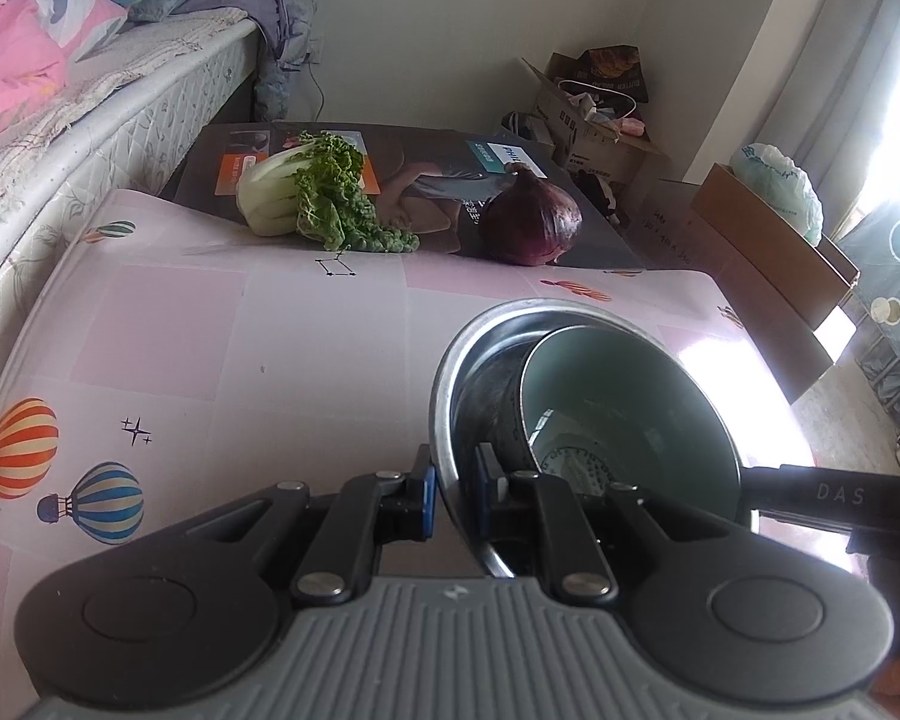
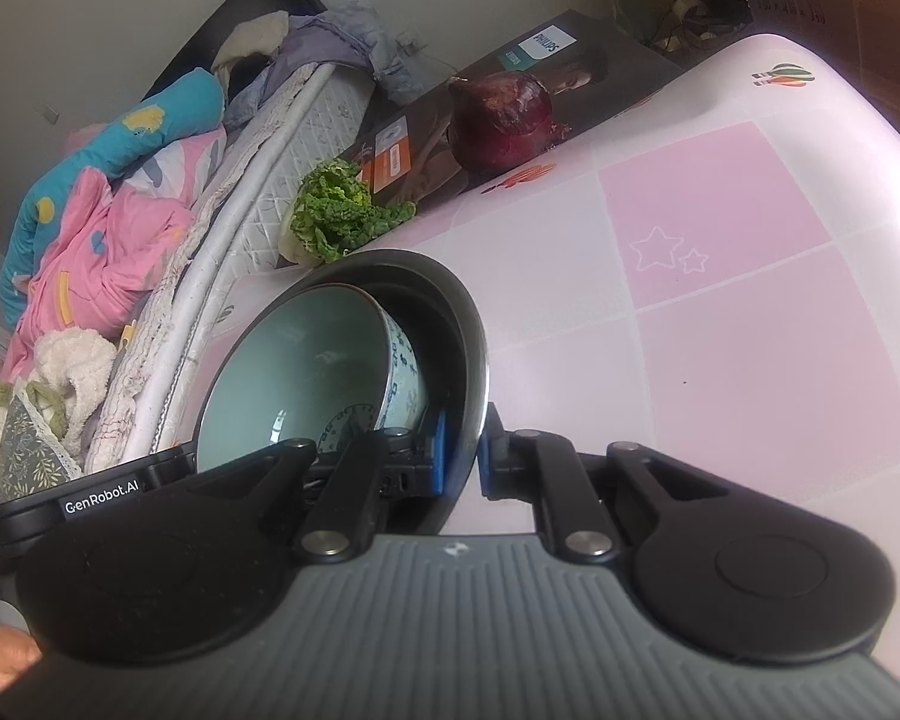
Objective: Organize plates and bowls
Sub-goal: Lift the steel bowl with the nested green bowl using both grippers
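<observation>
A steel bowl [image 1: 450,384] holds a pale green ceramic bowl [image 1: 618,402] with a blue pattern outside, tipped inside it. In the left wrist view my left gripper [image 1: 453,495] is shut on the steel bowl's near rim, one blue pad on each side of the wall. The right wrist view shows the same steel bowl [image 2: 471,348] and ceramic bowl [image 2: 306,372]. My right gripper [image 2: 461,456] is shut on the opposite side of the steel rim. Each gripper's black body shows at the edge of the other's view.
The bowls sit over a pink checked tablecloth [image 1: 240,360] with balloon prints. At the table's far edge lie a leafy cabbage [image 1: 312,192], a red onion [image 1: 531,222] and a flat printed box [image 1: 426,180]. A bed with bedding [image 1: 90,90] runs along the left; cardboard boxes [image 1: 600,126] stand beyond.
</observation>
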Demonstrator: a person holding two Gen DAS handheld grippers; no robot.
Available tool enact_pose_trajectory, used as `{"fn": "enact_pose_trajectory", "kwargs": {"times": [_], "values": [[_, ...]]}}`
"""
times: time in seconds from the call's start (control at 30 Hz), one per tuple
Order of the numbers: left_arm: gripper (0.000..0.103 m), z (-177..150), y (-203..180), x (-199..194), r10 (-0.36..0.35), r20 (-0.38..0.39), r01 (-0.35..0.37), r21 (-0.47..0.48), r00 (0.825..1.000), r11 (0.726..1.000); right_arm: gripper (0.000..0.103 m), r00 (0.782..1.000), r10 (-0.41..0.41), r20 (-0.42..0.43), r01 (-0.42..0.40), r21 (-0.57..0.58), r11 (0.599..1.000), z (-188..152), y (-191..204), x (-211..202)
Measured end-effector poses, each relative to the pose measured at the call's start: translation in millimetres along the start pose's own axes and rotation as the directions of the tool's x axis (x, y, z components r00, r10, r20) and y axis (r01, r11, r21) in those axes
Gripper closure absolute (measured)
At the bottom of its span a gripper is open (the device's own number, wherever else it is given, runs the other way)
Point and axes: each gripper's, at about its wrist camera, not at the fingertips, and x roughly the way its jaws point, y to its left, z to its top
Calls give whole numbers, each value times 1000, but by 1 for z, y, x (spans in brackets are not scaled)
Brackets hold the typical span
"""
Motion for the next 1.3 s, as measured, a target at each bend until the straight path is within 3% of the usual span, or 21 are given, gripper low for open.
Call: {"fn": "enact_pose_trajectory", "kwargs": {"times": [0.33,0.57,0.9,1.3], "values": [[90,5,-5,-28,-25,42,25,-6,999,1000,93,1000,3,27,-2,-19,1000,4,17,-31],[90,-4,-13,-73,-59,76,60,-3,995,998,93,999,11,48,-9,-31,999,-9,36,-75],[92,-50,-15,-126,-75,51,75,-4,996,997,92,1000,20,5,-19,-12,1000,-75,48,-129],[91,-109,1,-131,-60,-31,59,-37,998,998,90,996,-25,-90,23,-20,1000,-142,43,-129]]}}
